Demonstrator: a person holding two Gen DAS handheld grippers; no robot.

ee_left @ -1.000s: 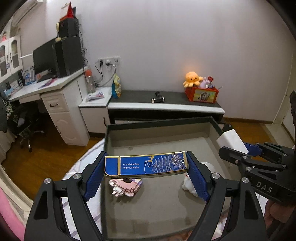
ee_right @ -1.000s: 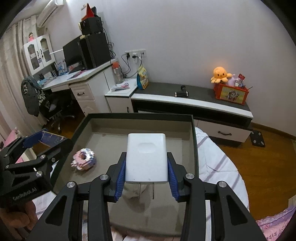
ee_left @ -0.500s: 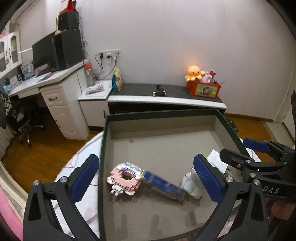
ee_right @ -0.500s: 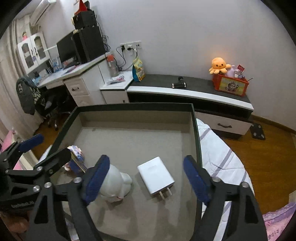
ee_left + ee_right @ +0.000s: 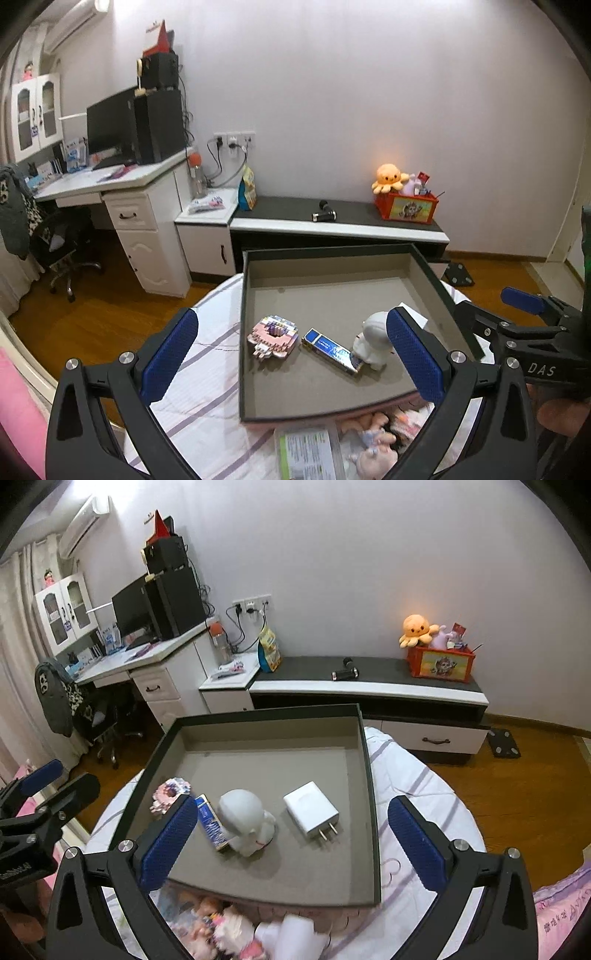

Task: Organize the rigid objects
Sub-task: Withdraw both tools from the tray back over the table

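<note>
Both claws, left and right, gape empty above the tray's near edge; my right claw's jaws have just been spreading. Inside lie blue box, white figure, charger, then block toy.

Far ahead, against wall: low counter, dark top, white front. On it, right end: red box with orange octopus plush beside rim; centre: small black device; left end: snack bag. Ahead-left: white desk carrying monitor and black speaker. Below desk: office chair. Wall sockets above. Wooden floor.
</note>
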